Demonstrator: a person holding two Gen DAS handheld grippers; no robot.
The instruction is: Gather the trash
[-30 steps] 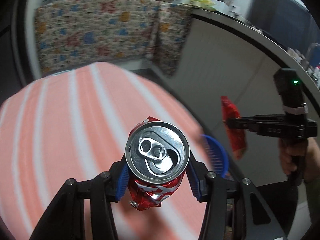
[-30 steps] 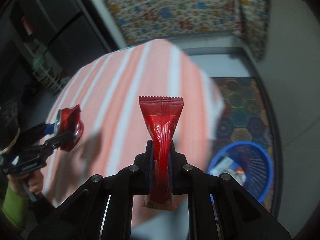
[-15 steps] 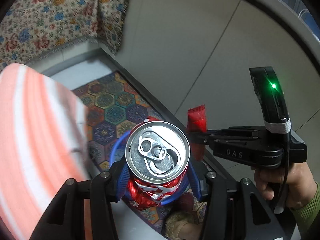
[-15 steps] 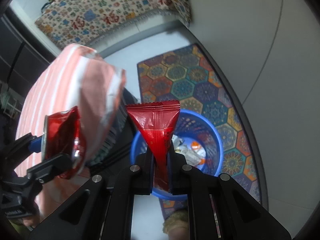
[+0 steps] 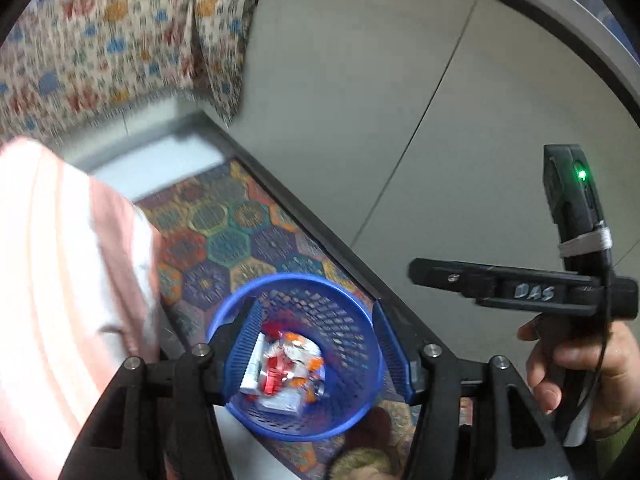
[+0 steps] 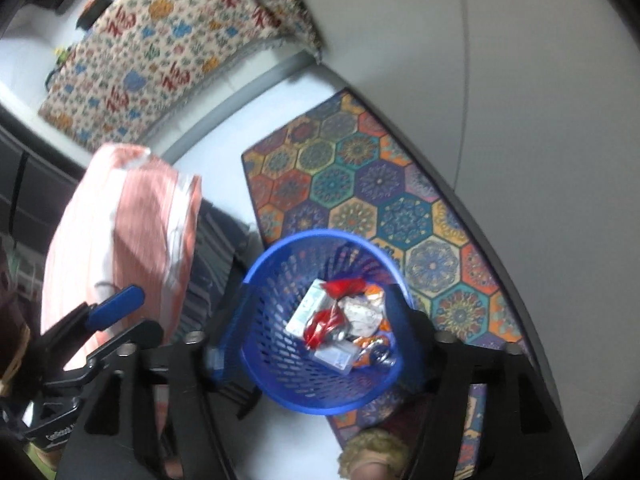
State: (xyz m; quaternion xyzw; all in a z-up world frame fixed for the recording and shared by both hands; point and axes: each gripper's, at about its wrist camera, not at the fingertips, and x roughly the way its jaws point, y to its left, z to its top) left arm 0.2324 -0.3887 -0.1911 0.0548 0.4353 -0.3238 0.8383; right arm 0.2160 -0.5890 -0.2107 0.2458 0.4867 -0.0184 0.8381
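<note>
The trash (image 6: 340,328) heaped in the blue basket (image 6: 280,280) smears into red, white and orange, individual pieces unreadable. The patterned rug (image 6: 360,184) runs under the basket, its near end cut off.

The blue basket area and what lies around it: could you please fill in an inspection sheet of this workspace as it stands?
Surface: pale floor, partly under a hexagon-patterned mat.
Job's things: blue mesh basket standing at the mat's edge, holding red wrapper, crushed can and white cartons.
Clutter: nothing seen loose on the floor.
Grippers: left gripper and right gripper above the basket, jaws just opened, nothing between them.
Cables: black lead on the right handle.
Surroundings: pink striped cloth, floral cloth, grey wall.
</note>
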